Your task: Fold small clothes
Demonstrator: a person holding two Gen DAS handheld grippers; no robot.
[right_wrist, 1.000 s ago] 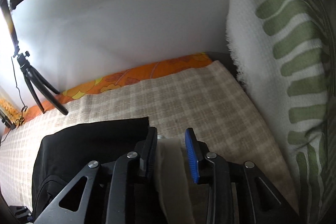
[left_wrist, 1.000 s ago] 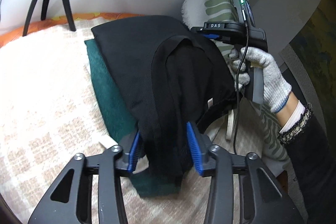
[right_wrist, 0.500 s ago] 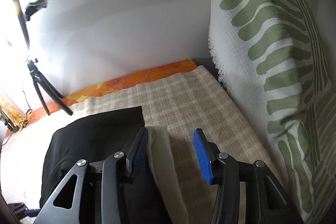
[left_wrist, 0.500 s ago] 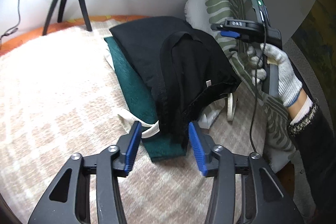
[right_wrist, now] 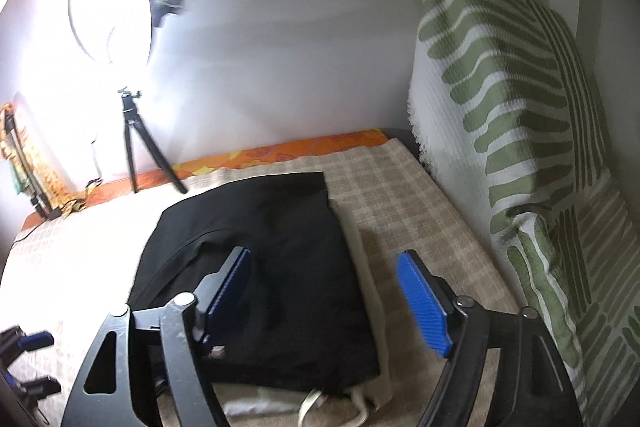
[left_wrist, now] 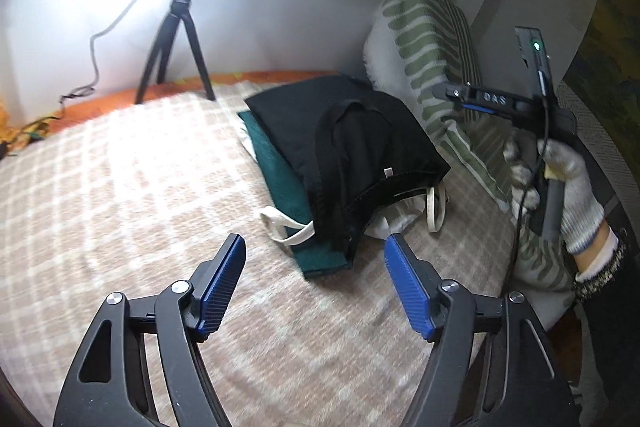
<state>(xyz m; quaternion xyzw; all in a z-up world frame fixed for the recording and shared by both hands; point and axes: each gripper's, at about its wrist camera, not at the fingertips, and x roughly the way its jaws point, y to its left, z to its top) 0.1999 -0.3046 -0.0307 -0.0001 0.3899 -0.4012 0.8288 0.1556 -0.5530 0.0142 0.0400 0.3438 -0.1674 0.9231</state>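
Observation:
A folded black garment point(left_wrist: 360, 147) lies on top of a stack, over a dark green cloth point(left_wrist: 280, 195) and a cream fabric with straps point(left_wrist: 286, 229). My left gripper point(left_wrist: 316, 287) hangs above the plaid blanket in front of the stack. Its jaws are opening and nothing is between them. At the right of the left wrist view, a gloved hand point(left_wrist: 572, 183) holds my right gripper point(left_wrist: 480, 101) above and beside the stack. In the right wrist view, the right gripper point(right_wrist: 326, 287) hovers over the black garment point(right_wrist: 272, 247) and the cream edge point(right_wrist: 360, 251), jaws opening, pads touching neither.
A white pillow with green stripes point(right_wrist: 500, 131) leans at the right, close to the stack. A ring light on a black tripod point(left_wrist: 176, 39) stands at the back by the wall. The plaid blanket point(left_wrist: 120, 187) spreads out to the left, with an orange sheet point(right_wrist: 304, 151) along the wall.
Both grippers let go of the cloth they held, the left the black garment and the right the cream fabric. Both opened wide and drew back and up from the stack.

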